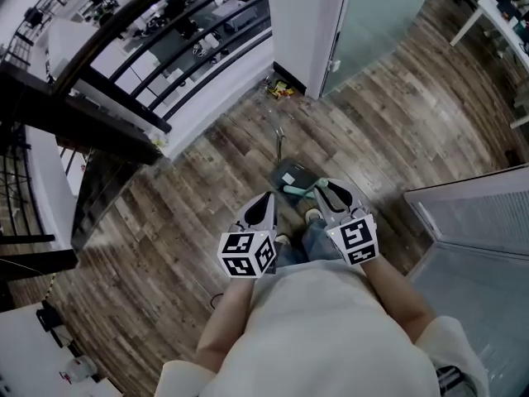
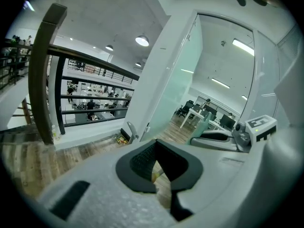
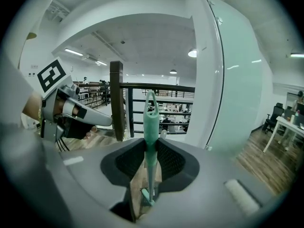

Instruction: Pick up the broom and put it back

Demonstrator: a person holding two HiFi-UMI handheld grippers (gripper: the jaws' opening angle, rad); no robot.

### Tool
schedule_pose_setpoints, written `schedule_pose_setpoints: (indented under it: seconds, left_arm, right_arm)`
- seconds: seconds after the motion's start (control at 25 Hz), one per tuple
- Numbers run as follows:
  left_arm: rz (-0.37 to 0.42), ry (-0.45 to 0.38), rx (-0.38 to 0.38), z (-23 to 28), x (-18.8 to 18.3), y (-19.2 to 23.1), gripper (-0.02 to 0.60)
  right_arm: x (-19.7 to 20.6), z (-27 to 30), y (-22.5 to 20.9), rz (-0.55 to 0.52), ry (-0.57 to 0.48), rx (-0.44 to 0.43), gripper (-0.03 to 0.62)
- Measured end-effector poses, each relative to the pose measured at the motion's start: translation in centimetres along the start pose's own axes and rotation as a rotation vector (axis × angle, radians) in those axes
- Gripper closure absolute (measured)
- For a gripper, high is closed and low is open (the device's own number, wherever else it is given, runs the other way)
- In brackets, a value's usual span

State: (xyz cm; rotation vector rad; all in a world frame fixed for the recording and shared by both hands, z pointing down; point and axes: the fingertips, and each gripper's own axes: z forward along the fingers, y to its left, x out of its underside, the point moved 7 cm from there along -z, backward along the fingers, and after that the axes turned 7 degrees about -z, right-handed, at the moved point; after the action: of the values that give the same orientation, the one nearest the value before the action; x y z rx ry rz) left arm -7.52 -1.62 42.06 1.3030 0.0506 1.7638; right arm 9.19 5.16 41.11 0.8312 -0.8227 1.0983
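Wood-plank floor (image 1: 207, 164) below; right gripper (image 3: 151, 144) clamped on the teal broom (image 3: 150, 120) handle; left gripper (image 2: 155, 144) closed, empty.

Field note: my right gripper (image 3: 151, 152) had both jaws pressed on the broom (image 3: 150, 125). Its teal handle stood upright at frame centre, hanging loop on top. Left gripper (image 3: 97, 121) sat mid left. Dark railing post (image 3: 116, 103) was behind it, and a glass panel (image 3: 242, 80) filled the right.
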Motion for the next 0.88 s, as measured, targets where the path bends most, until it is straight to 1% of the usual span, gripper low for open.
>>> schedule_pose_setpoints:
  seconds: [0.32,0.88]
  left_arm:
    - [-0.046,-0.054,-0.080,1.8,-0.7,-0.2,0.577]
    - [-0.104,-0.095,-0.206,4.7,0.1,-0.3,0.577]
  right_arm:
    - [1.6,2.1,-2.7,-0.039,0.024,-0.064,0.500]
    - [5.1,6.1,-6.6,-0.110,0.075,-0.185,0.500]
